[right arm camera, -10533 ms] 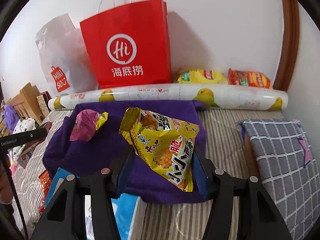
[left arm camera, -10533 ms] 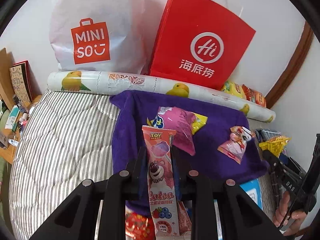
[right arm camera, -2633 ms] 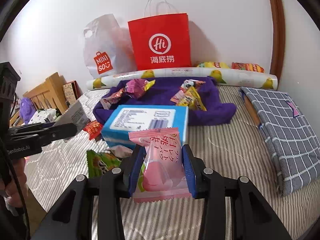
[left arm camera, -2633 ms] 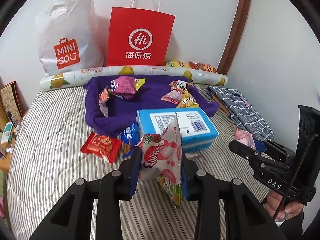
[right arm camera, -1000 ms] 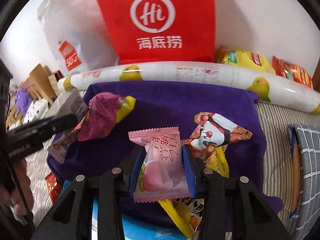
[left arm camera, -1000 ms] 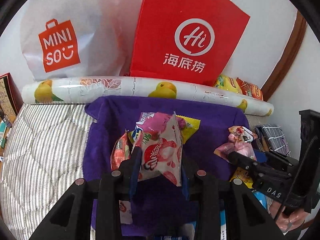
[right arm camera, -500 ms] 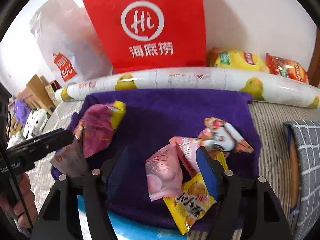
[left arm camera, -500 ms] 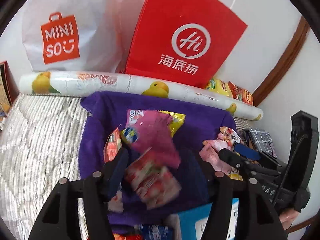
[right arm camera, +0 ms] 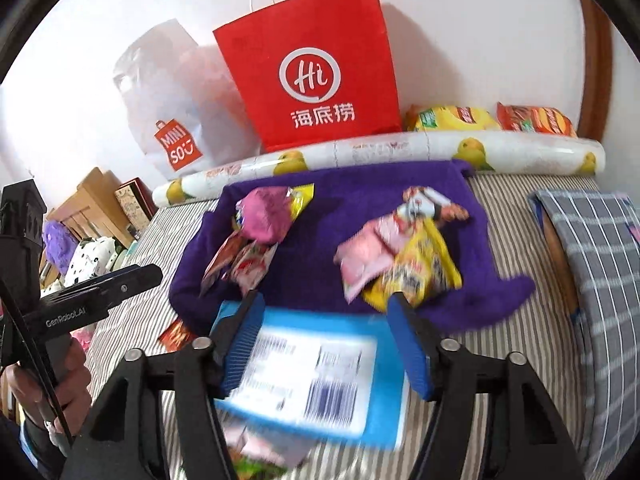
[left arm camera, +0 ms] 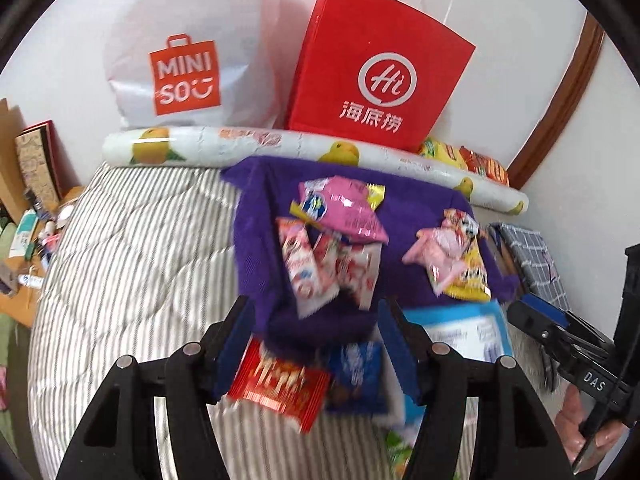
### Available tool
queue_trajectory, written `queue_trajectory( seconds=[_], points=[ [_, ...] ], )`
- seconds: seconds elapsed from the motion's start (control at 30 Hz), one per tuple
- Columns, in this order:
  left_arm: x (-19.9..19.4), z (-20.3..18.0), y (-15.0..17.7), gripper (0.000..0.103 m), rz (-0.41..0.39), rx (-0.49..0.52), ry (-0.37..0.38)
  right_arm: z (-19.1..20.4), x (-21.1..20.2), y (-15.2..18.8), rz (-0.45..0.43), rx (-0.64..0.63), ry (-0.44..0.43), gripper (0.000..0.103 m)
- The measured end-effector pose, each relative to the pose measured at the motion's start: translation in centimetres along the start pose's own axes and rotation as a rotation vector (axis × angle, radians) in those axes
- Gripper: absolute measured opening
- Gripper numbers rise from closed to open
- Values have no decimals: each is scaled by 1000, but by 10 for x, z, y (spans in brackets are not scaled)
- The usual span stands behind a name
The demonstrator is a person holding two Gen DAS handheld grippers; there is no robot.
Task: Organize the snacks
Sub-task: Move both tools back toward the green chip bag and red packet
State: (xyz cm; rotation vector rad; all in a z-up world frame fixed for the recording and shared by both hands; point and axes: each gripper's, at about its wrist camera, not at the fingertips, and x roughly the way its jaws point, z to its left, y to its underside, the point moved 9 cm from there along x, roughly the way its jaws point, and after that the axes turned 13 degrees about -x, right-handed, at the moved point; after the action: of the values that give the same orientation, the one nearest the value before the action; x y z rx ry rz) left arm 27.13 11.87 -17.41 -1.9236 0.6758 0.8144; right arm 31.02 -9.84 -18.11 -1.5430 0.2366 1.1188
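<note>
A purple towel (left arm camera: 256,240) (right arm camera: 360,196) lies on the striped bed with two snack piles. Left pile: a pink bag (left arm camera: 344,208) (right arm camera: 264,216) and red-white packets (left arm camera: 332,268) (right arm camera: 244,260). Right pile: a pale pink packet (left arm camera: 436,248) (right arm camera: 368,256), a yellow bag (right arm camera: 416,272) and a cartoon packet (right arm camera: 428,200). My left gripper (left arm camera: 316,344) is open and empty, in front of the towel's near edge. My right gripper (right arm camera: 324,340) is open and empty above a blue box (right arm camera: 316,376) (left arm camera: 464,332).
A red packet (left arm camera: 280,384) and a blue packet (left arm camera: 356,368) lie on the striped bedcover (left arm camera: 132,264) near the towel. A red paper bag (right arm camera: 312,68), a white Miniso bag (left arm camera: 188,48) and a rolled mat (right arm camera: 400,152) stand at the wall. A checked cushion (right arm camera: 600,264) lies right.
Both grippers have opened and let go of their packets onto the towel. Both have then pulled back toward me, so the towel sits farther away.
</note>
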Motion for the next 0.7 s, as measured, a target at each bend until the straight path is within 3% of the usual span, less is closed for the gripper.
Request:
queue_trajectory(
  seconds=[0.37,0.53,0.7],
  points=[
    [-20,19,49,62,22,18,5,52,-27,72,68,-3,-28,60],
    [-21,33,64,62,41,8,9,83,-28,102,78,-10,-85,63],
    [-23,49,73,62,48,-5,-3,103,-17,119,104,-16,-75,65]
  ],
)
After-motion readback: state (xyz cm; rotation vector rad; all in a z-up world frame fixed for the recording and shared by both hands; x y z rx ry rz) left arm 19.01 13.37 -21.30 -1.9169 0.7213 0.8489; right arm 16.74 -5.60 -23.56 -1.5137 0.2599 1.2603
